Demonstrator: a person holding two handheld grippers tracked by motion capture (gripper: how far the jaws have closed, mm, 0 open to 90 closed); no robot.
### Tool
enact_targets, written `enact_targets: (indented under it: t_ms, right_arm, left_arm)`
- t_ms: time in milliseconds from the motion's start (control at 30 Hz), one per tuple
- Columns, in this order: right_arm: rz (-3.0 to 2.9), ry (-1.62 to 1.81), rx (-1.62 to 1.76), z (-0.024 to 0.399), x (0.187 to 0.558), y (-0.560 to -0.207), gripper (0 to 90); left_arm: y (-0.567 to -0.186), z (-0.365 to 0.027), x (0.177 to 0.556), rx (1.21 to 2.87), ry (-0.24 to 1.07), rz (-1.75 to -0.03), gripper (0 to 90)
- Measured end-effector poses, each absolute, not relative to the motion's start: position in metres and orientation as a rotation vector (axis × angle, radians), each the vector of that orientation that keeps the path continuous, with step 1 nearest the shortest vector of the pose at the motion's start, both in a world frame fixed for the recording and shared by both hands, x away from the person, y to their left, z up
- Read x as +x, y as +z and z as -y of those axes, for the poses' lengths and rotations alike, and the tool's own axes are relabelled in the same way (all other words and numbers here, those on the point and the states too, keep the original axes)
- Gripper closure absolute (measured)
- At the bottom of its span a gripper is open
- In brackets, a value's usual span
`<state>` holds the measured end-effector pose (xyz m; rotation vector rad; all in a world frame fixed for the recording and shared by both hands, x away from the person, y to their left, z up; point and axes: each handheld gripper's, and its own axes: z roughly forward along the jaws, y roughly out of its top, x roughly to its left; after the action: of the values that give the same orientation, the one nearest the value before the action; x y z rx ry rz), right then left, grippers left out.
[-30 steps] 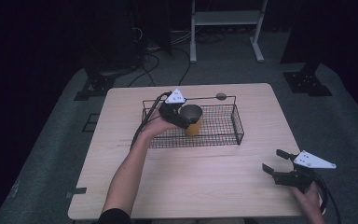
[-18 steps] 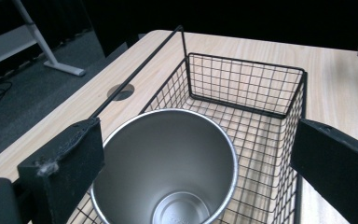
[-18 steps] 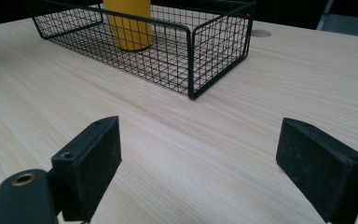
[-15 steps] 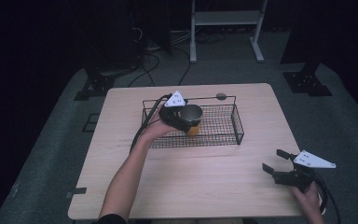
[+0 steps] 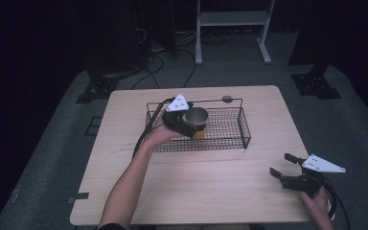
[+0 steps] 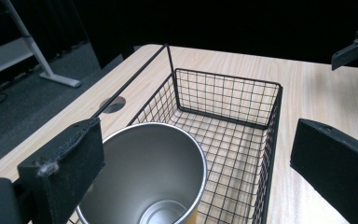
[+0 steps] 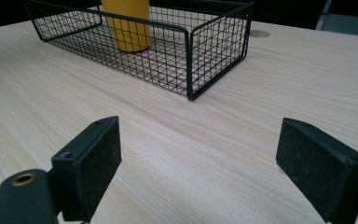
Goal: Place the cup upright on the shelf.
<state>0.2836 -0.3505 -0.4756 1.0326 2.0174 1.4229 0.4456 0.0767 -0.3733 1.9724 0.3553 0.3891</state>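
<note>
Here, one cup (image 5: 196,120), one basket (image 5: 230,139).

We find no readable text, label, brand, number or sign anywhere: none on the cup (image 6: 154,172), the basket (image 5: 239,125), the table (image 5: 211,182) or either gripper's plate.

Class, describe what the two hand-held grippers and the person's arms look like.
Each gripper, left and right, is black with two flat, blocky jaws, a pale grey three-cornered plate on top and a trailing black cable. The forearms are bare; no sleeves show.
</note>
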Motion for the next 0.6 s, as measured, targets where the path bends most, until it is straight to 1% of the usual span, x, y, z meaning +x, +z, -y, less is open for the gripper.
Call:
enact_targets:
  t_ms: [600]
  right_arm:
    - [-2.021,1.422,1.032,0.35,0.284,-0.476,13.0]
  left_arm:
    - [-0.371,-0.085,0.431,1.937,0.392,-0.339,2.1]
